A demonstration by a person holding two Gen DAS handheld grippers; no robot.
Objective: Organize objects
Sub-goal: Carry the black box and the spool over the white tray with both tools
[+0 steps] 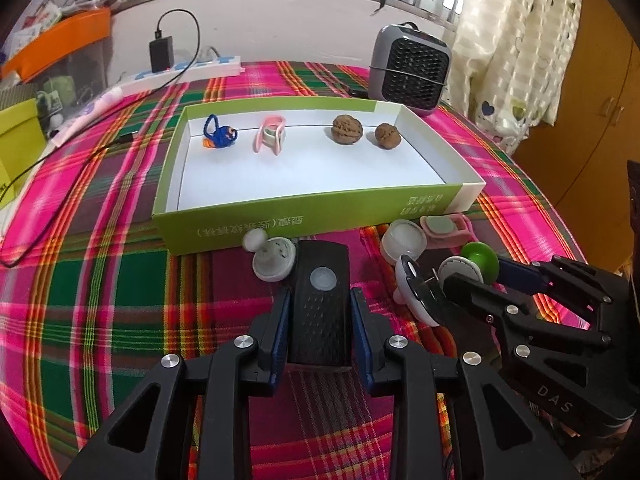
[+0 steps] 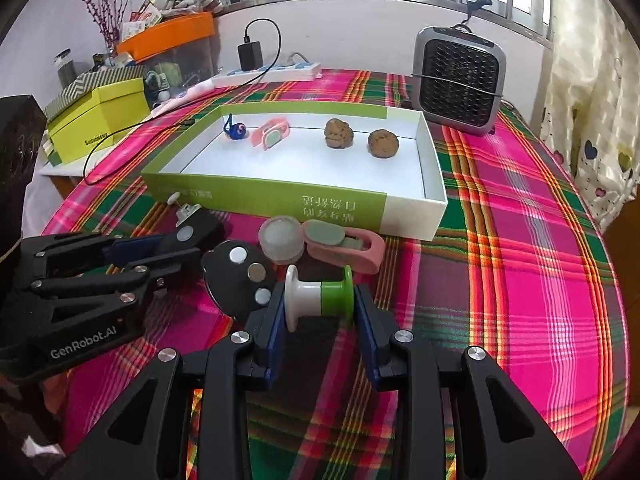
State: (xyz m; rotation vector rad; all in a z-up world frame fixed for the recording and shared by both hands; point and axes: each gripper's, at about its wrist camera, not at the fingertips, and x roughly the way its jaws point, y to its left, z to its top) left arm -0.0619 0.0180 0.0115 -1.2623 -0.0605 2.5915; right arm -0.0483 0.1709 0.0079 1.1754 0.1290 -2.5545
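My left gripper (image 1: 320,312) is shut on a black rectangular device (image 1: 322,300) with a round white button, just in front of the green-and-white box (image 1: 312,216). My right gripper (image 2: 320,312) is shut on a white-and-green spool (image 2: 320,298), to the right of the left gripper. The box holds a blue pipe-cleaner figure (image 1: 220,136), a pink clip (image 1: 271,134) and two walnuts (image 1: 347,129) (image 1: 387,136). On the cloth near the grippers lie a white knob (image 1: 272,258), a translucent cap (image 2: 281,243), a second pink clip (image 2: 344,248) and a black disc with round magnets (image 2: 240,280).
A grey fan heater (image 2: 460,80) stands behind the box at the right. A power strip with a charger (image 2: 264,68) lies at the back, its cable trailing left. A yellow-green box (image 2: 100,120) and an orange-lidded bin (image 2: 168,36) are at the left.
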